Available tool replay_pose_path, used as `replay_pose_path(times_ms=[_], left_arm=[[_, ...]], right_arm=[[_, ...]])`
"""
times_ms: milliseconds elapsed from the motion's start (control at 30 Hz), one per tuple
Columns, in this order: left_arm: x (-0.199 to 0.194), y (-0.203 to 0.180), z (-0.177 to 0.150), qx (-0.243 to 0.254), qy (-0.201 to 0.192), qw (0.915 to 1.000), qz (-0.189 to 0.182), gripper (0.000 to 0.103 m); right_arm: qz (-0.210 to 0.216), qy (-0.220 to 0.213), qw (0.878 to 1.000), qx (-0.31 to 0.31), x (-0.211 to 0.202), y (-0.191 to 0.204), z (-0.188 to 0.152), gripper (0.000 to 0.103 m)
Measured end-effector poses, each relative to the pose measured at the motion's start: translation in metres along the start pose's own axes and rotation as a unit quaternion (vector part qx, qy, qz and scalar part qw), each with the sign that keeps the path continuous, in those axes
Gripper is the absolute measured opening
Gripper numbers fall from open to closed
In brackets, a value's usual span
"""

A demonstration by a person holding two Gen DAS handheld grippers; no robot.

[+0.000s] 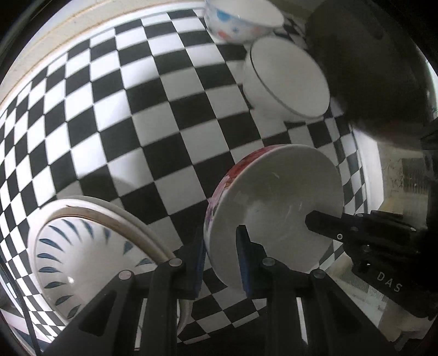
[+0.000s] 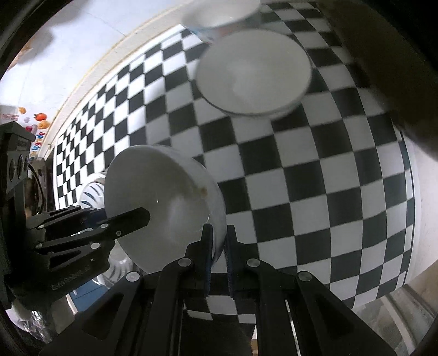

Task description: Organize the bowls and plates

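A floral-sided white bowl (image 1: 276, 202) hangs tilted above the checkered table (image 1: 137, 109). My left gripper (image 1: 220, 246) straddles its near rim with a gap beside the inner pad. My right gripper (image 2: 218, 241) is shut on the opposite rim of this bowl (image 2: 158, 202), and its fingers (image 1: 328, 224) reach in from the right in the left wrist view. A bowl with blue dashes (image 1: 90, 260) sits on stacked plates at lower left. A white bowl with a dark rim line (image 1: 287, 79) and a dotted bowl (image 1: 241, 19) stand farther back.
A dark blurred shape (image 1: 377, 68) fills the upper right. The table's pale edge (image 1: 41, 49) runs along the far left. The floor shows past the table's right edge (image 2: 418, 219). The white bowl (image 2: 254, 71) lies straight ahead in the right wrist view.
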State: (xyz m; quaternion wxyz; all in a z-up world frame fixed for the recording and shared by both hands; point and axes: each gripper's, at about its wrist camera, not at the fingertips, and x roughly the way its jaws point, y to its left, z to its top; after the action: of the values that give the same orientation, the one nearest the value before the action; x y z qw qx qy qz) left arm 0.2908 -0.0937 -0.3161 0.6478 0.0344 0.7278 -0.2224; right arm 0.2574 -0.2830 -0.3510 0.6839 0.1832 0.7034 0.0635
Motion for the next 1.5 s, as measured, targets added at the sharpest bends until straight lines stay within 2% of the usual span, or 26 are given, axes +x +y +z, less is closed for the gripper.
replay_pose_path(times_ms=[200, 700, 867, 933, 1000, 1067, 1133, 1267, 1400, 1500], left_arm=[[0.023, -0.002, 0.002, 0.000, 0.025, 0.9997, 0.002, 0.019], [0.029, -0.001, 0.004, -0.002, 0.041, 0.9990, 0.019, 0.020], [0.000, -0.001, -0.004, 0.000, 0.014, 0.9995, 0.028, 0.020], [-0.018, 0.000, -0.008, 0.002, -0.004, 0.9995, 0.032, 0.020], [-0.037, 0.000, -0.007, 0.002, -0.026, 0.9991, 0.032, 0.020], [-0.052, 0.000, 0.002, 0.001, -0.049, 0.9983, 0.032, 0.021], [-0.062, 0.000, 0.019, -0.005, -0.066, 0.9975, 0.024, 0.026], [-0.060, 0.001, 0.061, -0.012, -0.070, 0.9974, 0.012, 0.027], [-0.039, -0.001, 0.103, -0.013, -0.052, 0.9985, 0.008, 0.027], [-0.023, -0.010, 0.122, -0.012, -0.033, 0.9994, -0.002, 0.027]], right_arm=[[-0.008, 0.017, 1.000, 0.013, 0.017, -0.015, -0.002, 0.010], [-0.011, 0.036, 0.999, 0.028, 0.025, -0.021, 0.006, 0.011], [-0.023, 0.041, 0.998, 0.035, 0.015, -0.025, 0.007, 0.012], [-0.022, 0.035, 0.998, 0.042, 0.001, -0.028, 0.007, 0.013], [-0.024, 0.011, 0.999, 0.041, -0.021, -0.029, 0.008, 0.013], [-0.031, -0.015, 0.999, 0.041, -0.041, -0.029, 0.015, 0.019], [-0.042, -0.037, 0.998, 0.036, -0.055, -0.028, 0.028, 0.026], [-0.081, -0.056, 0.995, 0.025, -0.066, -0.027, 0.067, 0.026], [-0.138, -0.046, 0.989, -0.017, -0.061, -0.020, 0.113, 0.026], [-0.171, -0.025, 0.984, -0.043, -0.049, -0.018, 0.144, 0.026]])
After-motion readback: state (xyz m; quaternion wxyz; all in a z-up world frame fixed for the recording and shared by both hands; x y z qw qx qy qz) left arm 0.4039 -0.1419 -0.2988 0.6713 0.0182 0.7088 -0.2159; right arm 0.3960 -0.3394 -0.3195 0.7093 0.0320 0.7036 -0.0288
